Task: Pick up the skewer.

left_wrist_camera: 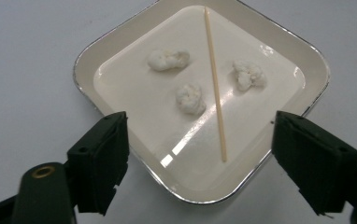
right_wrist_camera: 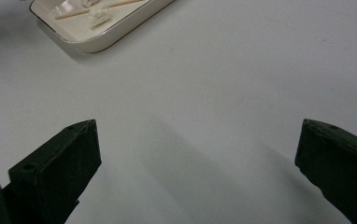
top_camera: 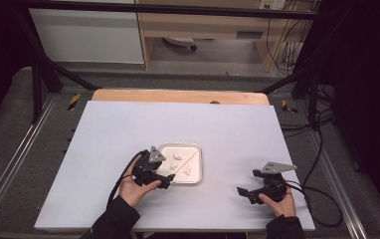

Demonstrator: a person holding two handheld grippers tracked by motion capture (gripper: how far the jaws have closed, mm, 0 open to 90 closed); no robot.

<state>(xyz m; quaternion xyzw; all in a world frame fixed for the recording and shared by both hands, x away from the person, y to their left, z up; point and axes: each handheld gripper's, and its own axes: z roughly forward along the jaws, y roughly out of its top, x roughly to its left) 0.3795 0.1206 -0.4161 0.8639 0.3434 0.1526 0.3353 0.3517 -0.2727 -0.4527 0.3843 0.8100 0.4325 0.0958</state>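
Jaws of left gripper [left_wrist_camera: 200, 163] apart over cream square tray [left_wrist_camera: 120, 44], thin wooden skewer [left_wrist_camera: 215, 88], three white lumps [left_wrist_camera: 189, 98], right gripper [right_wrist_camera: 200, 177] wide, empty

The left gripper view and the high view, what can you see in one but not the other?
The left gripper view alone makes clear that the stick is a thin wooden skewer and that the three white lumps are crumbly, with the left tool open over the tray's near corner. The high view alone shows the right tool, both hands, the whole white table and the floor behind. Both show the tray, the skewer and the lumps.
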